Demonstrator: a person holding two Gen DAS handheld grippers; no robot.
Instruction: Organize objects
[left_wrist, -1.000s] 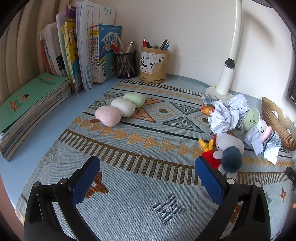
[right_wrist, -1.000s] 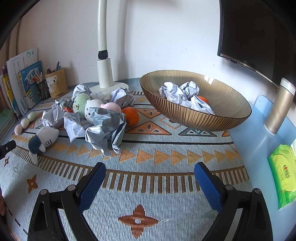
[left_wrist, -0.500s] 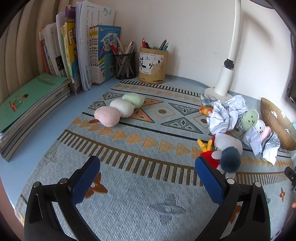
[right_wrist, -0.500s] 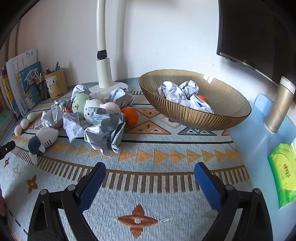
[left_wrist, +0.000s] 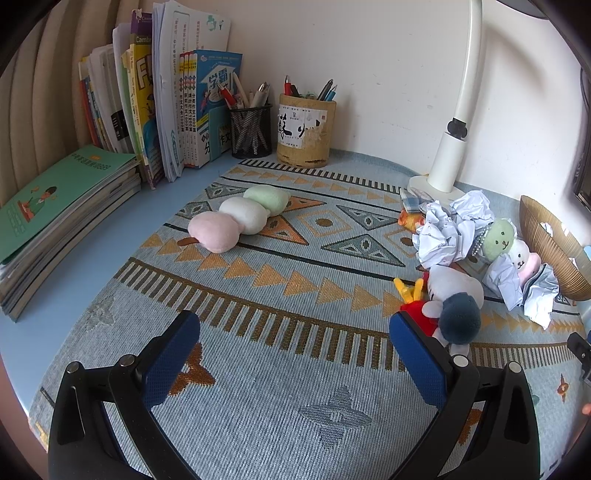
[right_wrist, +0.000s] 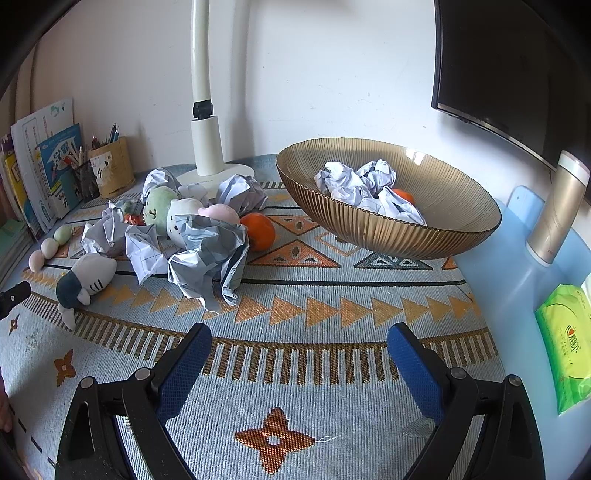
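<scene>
Clutter lay in a heap on the mat (right_wrist: 295, 369) between the lamp (right_wrist: 207, 147) and the bowl (right_wrist: 388, 229): crumpled paper (right_wrist: 207, 258), a three-ball plush (right_wrist: 184, 214) half buried in it, an orange (right_wrist: 258, 230) just beside the paper, and a cat plush (right_wrist: 85, 277) at the heap's near-left edge. A second three-ball plush (left_wrist: 238, 218) sat well apart, toward the books (left_wrist: 155, 110) and pen cups (left_wrist: 304, 136). The bowl already held several paper balls (right_wrist: 362, 184) and one orange (right_wrist: 402, 195), so sorting looked partly done, with most of the heap left.

The left gripper (left_wrist: 295, 354) hung low over the mat, its jaws spread wide and empty; the cat plush lay just beyond its right finger, and whether they touched could not be told. The right gripper (right_wrist: 299, 362) likewise stood agape with nothing between its pads, facing bare mat, the heap ahead to its left and the bowl ahead to its right.

The step in hand seemed a pause between picks. Judging by the bowl's contents, the next move probably called for the right gripper to swing left, straddle the nearest paper wad and pinch gently, since paper would crush and slip. The left could shift right over the cat plush.
</scene>
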